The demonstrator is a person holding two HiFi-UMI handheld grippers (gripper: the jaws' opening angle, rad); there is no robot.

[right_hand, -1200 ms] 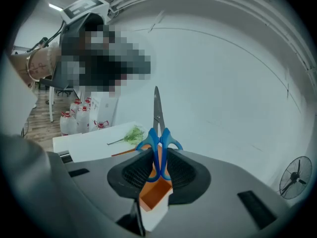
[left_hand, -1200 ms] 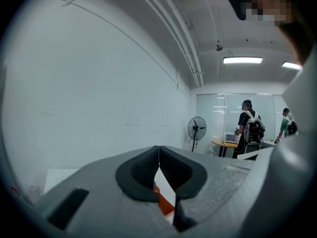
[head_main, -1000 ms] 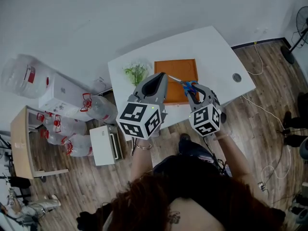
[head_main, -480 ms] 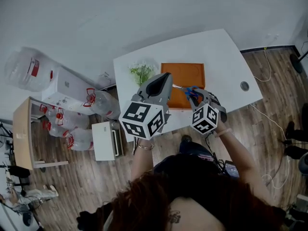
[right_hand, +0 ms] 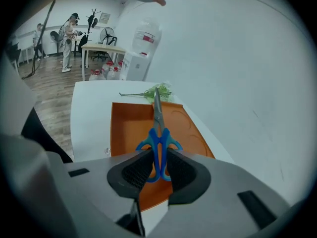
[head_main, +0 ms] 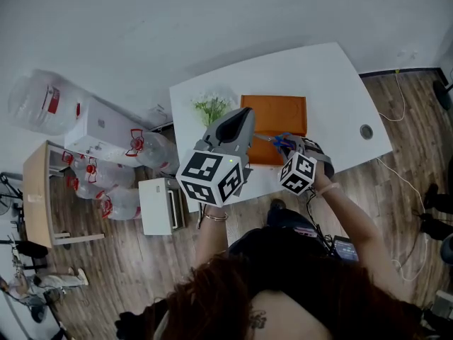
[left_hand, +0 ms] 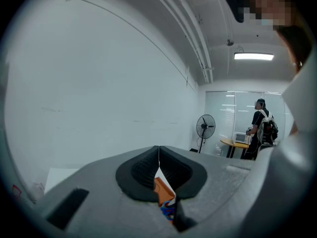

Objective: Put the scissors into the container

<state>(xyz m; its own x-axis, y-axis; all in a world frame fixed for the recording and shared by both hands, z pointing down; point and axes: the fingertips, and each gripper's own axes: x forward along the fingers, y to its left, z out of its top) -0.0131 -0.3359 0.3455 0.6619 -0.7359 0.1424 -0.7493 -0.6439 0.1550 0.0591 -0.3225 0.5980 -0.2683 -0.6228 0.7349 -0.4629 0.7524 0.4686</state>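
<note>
Right hand-held gripper (right_hand: 154, 168) is pinching scissors (right_hand: 159, 133) by the blue handle loops above orange container (right_hand: 126, 133): light, stiff, likely slippery plastic. Left hand-held gripper (left_hand: 158, 155) is sitting pressed together, empty.

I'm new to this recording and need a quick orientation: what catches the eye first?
Blue-handled scissors stand out, clamped by their handles in the right claw over the orange container on the white table. Beside it, the left claw is held up, shut and empty, and a green sprig lies next to the container.
</note>
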